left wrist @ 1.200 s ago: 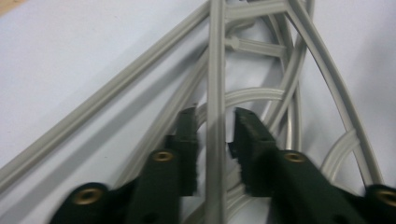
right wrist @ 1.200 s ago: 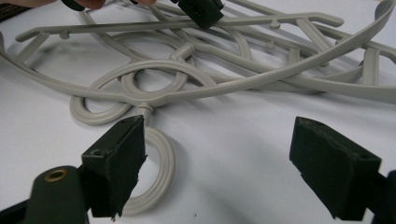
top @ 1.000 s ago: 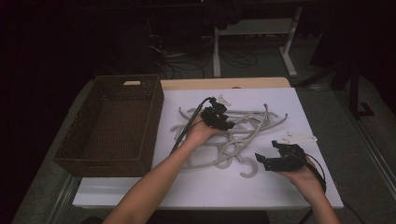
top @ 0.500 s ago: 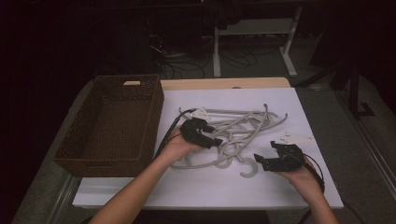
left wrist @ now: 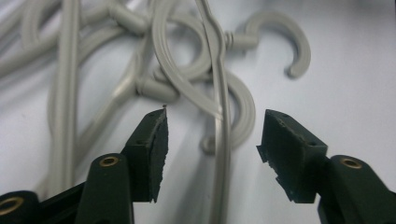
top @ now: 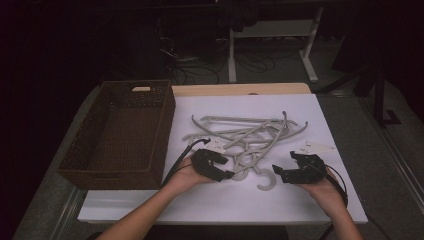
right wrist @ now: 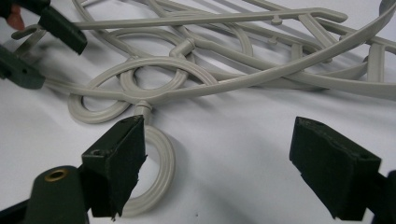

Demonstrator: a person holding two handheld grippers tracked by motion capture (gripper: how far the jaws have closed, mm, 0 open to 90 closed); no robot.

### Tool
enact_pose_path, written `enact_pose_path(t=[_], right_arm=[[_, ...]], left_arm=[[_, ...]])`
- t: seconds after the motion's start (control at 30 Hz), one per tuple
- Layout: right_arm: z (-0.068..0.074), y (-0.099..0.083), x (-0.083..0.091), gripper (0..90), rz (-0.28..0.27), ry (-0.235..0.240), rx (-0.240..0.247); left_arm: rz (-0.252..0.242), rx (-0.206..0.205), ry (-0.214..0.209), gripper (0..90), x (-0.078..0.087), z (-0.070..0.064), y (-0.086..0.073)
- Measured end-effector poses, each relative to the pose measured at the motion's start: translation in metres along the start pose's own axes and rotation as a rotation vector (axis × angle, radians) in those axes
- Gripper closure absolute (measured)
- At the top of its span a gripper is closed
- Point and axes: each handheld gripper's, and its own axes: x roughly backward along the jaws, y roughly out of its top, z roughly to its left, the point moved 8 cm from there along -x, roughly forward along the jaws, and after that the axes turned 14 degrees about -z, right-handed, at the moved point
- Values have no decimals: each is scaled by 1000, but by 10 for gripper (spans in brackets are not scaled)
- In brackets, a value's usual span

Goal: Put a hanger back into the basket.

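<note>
Tangle of smooth grey plastic hangers (top: 250, 135), count unclear, mid white tabletop (top: 320, 210), beside one ribbed brown wicker basket (top: 122, 132). Left claw (top: 226, 170) gapes astride a thin hanger bar; right claw (top: 280, 174) spread wide, empty, near a hook.

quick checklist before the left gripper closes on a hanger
1. Left gripper open: ok, jaws stand wide apart.
2. Hanger arm between the jaws: ok, one thin arm runs through the gap.
3. One hanger alone in the gap: cannot tell, the pile of hangers is tangled and hooks overlap just beyond.
4. Right gripper out of the way: ok, open, apart from the left.
5. Basket free to receive: ok, nothing seen inside.
</note>
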Motion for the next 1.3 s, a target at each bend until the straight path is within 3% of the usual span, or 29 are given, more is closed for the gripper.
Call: enact_pose_path(t=[0.23, 0.4, 0.63, 0.93, 1.3], right_arm=[[0, -1, -1, 179, 7, -1, 3], [0, -2, -1, 180, 9, 1, 3], [0, -3, -1, 181, 12, -1, 1], [0, -4, -3, 181, 19, 3, 3], [-1, -3, -3, 185, 14, 0, 0]], left_arm=[[54, -22, 2, 516, -5, -2, -13], [63, -36, 9, 592, -4, -2, -15], [98, -105, 30, 702, -4, -1, -16], [128, -144, 14, 817, -5, -6, -15], [123, -118, -7, 832, -5, -4, -14]])
